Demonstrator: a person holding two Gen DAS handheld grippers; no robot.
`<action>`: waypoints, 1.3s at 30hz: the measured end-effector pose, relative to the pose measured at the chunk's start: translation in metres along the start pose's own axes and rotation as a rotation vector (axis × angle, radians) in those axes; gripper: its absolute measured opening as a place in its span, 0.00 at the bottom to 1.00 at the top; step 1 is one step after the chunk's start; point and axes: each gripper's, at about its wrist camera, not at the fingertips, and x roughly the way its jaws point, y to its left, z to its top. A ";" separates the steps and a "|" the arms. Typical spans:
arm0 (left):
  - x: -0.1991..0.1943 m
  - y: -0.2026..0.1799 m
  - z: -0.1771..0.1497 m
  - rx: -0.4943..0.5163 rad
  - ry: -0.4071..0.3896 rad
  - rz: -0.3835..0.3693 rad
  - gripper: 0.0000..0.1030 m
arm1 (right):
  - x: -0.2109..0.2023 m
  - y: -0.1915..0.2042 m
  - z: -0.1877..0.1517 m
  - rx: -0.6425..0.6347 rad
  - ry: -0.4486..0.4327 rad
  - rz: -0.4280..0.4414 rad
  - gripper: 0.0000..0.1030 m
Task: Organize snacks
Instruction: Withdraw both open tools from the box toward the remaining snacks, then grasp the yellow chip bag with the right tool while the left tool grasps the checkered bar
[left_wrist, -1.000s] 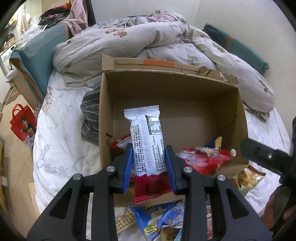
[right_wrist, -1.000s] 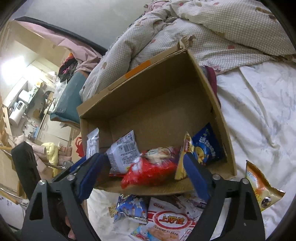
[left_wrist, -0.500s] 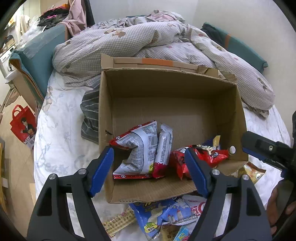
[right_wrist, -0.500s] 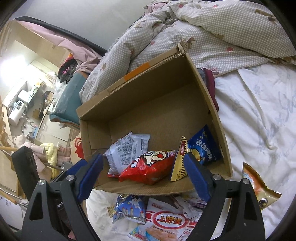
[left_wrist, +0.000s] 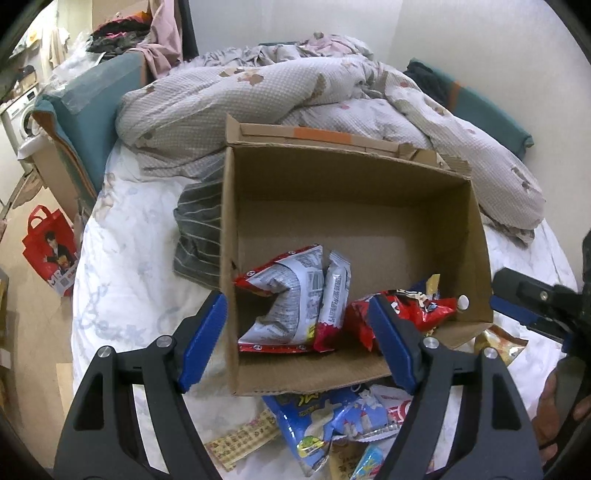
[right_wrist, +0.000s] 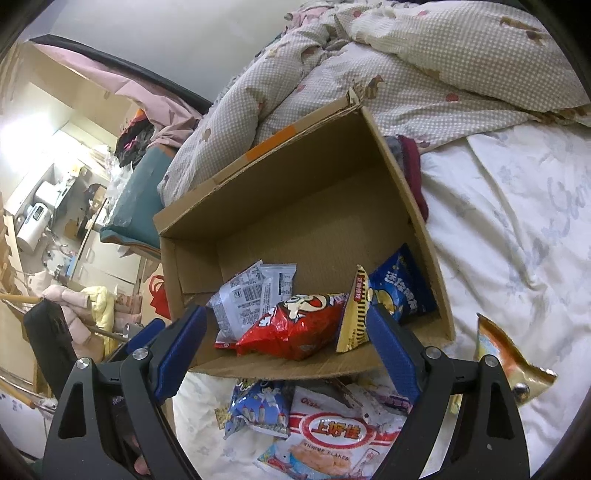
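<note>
Left-wrist view shows the left gripper (left_wrist: 297, 341) gaping empty over the open brown cardboard box (left_wrist: 332, 380), so it should reach lower-frame for the blue crinkled snack packet (left_wrist: 310, 424), the right gripper (right_wrist: 286, 352) also spread wide, holding nothing.

Right gripper (right_wrist: 286, 349) open, empty, before cardboard box (right_wrist: 314, 206) holding snack packets (right_wrist: 295, 325).

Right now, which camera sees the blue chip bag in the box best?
The right wrist view: the blue chip bag leans in the cardboard box's corner with its front showing. In the left wrist view only a blue sliver peeks from behind the red bag.
</note>
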 end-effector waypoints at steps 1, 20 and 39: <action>-0.003 0.001 -0.001 -0.003 -0.003 -0.013 0.74 | -0.005 0.001 -0.003 -0.012 -0.013 -0.005 0.88; -0.034 0.052 -0.040 -0.112 0.063 0.006 0.92 | -0.058 -0.064 -0.052 0.163 -0.037 -0.211 0.91; 0.023 0.076 -0.072 -0.079 0.357 0.135 0.92 | 0.004 -0.120 -0.044 0.301 0.159 -0.464 0.51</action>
